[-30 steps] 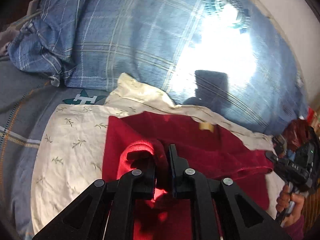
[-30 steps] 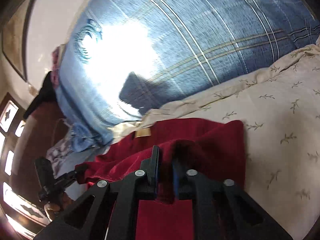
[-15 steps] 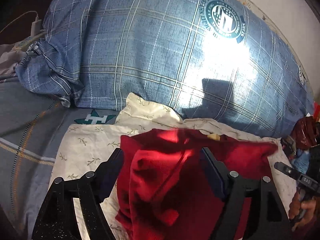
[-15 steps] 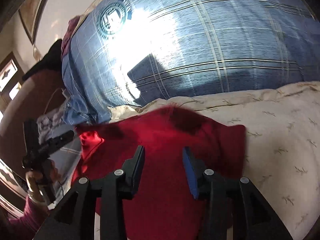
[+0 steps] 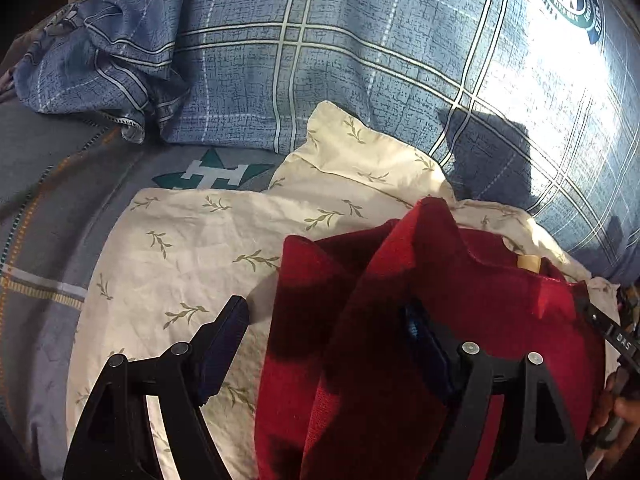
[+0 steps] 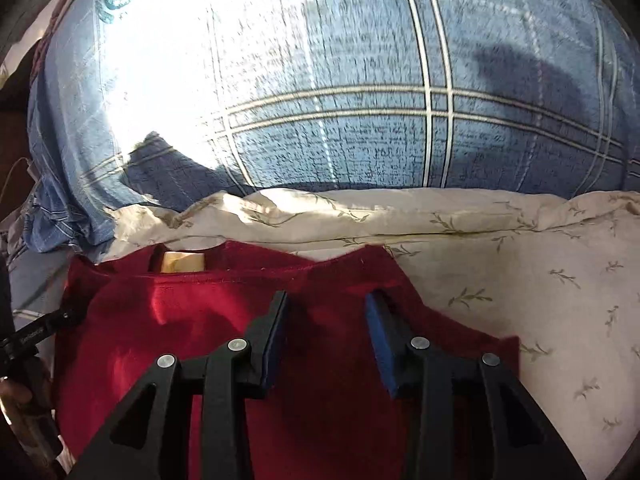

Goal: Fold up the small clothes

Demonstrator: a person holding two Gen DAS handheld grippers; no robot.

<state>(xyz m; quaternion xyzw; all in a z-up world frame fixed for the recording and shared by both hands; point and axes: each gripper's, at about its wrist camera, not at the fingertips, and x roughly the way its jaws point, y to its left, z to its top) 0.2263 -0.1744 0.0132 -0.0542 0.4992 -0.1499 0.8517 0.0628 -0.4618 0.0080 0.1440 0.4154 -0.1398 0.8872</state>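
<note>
A red garment [image 5: 460,292] lies partly folded on a cream leaf-print cloth [image 5: 192,240]; its tan neck label [image 6: 182,262] faces the pillow. My left gripper [image 5: 324,320] stands wide open over the garment's left edge. A raised red fold lies between its fingers and hides part of the right finger [image 5: 424,332]; the pads do not press the fold. My right gripper [image 6: 326,312] is open a smaller way, just above the red garment [image 6: 320,400] near its collar, holding nothing. Each gripper shows at the edge of the other's view.
A big blue plaid pillow [image 5: 360,60] rises right behind the cream cloth [image 6: 520,280]. Grey striped bedding [image 5: 48,208] lies to the left. A hand [image 5: 624,412] holds the right gripper's handle at the frame edge.
Both grippers were shut on folds of the red garment; they have let go and stand open. Both have come lower and closer to the cloth, and the released fold lies on the garment.
</note>
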